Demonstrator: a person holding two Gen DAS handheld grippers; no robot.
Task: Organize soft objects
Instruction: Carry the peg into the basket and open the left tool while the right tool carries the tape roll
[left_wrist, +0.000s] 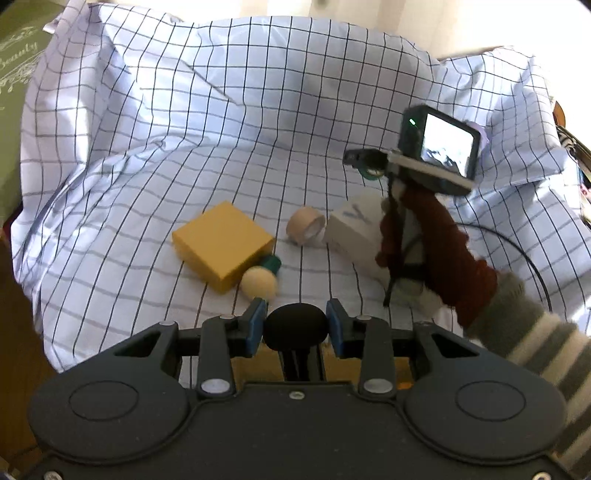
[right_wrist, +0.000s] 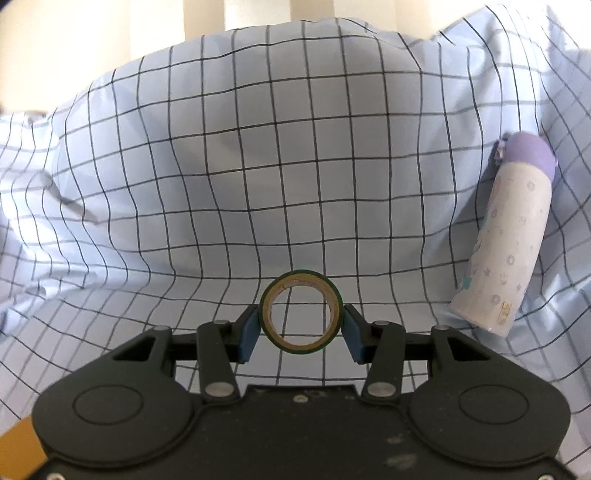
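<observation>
My left gripper (left_wrist: 295, 326) is shut on a black round object (left_wrist: 295, 330), held low over the checked cloth (left_wrist: 147, 147). Just beyond it lie a yellow box (left_wrist: 221, 243), a cream ball with a green cap (left_wrist: 258, 282), a beige tape roll (left_wrist: 306, 230) and a white box (left_wrist: 351, 230). In the right wrist view my right gripper (right_wrist: 300, 325) is shut on a green tape roll (right_wrist: 300, 313), its hole facing the camera. The left wrist view shows that gripper (left_wrist: 364, 162) raised above the white box, held by a hand in a red glove (left_wrist: 436, 251).
A white bottle with a purple cap (right_wrist: 506, 240) lies on the cloth to the right of my right gripper. A green box with lettering (left_wrist: 14, 92) stands at the far left. The cloth rises in folds at the back and sides.
</observation>
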